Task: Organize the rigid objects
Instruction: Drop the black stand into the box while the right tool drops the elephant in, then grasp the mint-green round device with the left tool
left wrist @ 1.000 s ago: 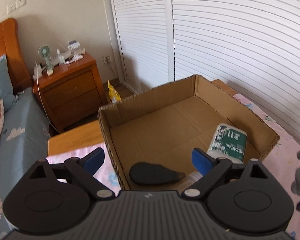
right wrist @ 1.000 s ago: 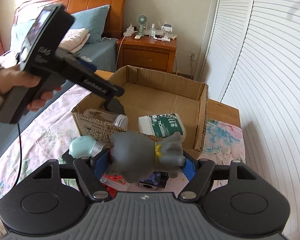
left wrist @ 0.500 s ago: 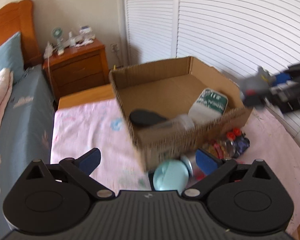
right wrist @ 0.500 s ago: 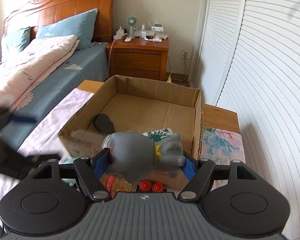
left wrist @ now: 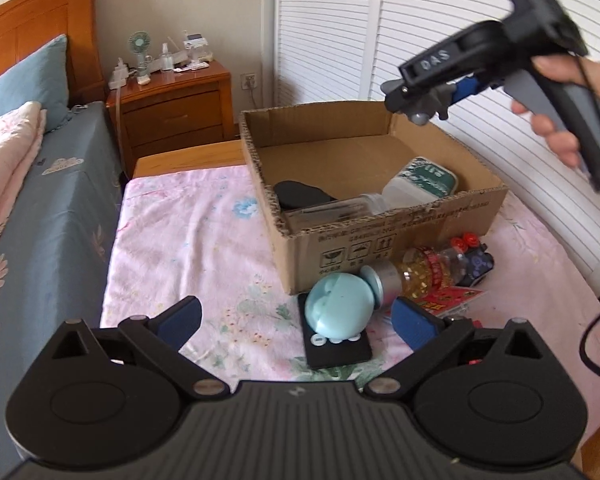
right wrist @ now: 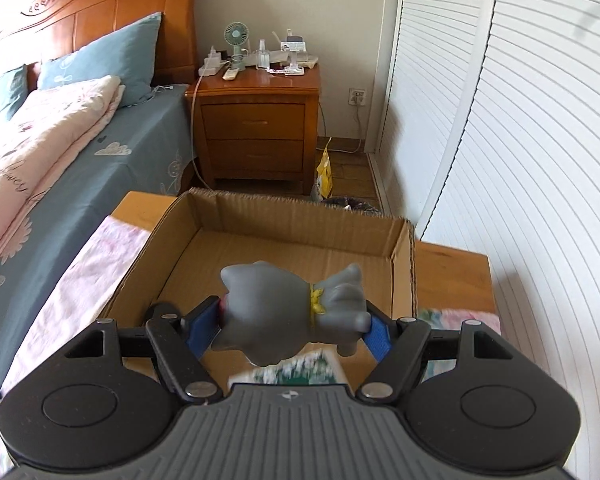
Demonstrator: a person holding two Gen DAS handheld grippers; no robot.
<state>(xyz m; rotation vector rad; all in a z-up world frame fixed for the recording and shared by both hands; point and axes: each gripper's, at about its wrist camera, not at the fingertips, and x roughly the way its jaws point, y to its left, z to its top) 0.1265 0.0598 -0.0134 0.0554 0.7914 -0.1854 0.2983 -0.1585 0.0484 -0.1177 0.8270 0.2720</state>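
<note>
Right gripper [right wrist: 296, 326] pinches the grey toy [right wrist: 290, 312] above the cardboard box [right wrist: 288, 208] at frame centre, left gripper [left wrist: 296, 320] spread empty; we count three items boxed, with the blue ball [left wrist: 338, 306], bottle [left wrist: 432, 270] and others remaining.

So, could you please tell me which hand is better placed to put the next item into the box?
Right. The right tongs already grip the grey toy above the cardboard box; the left tongs are open and empty.
</note>
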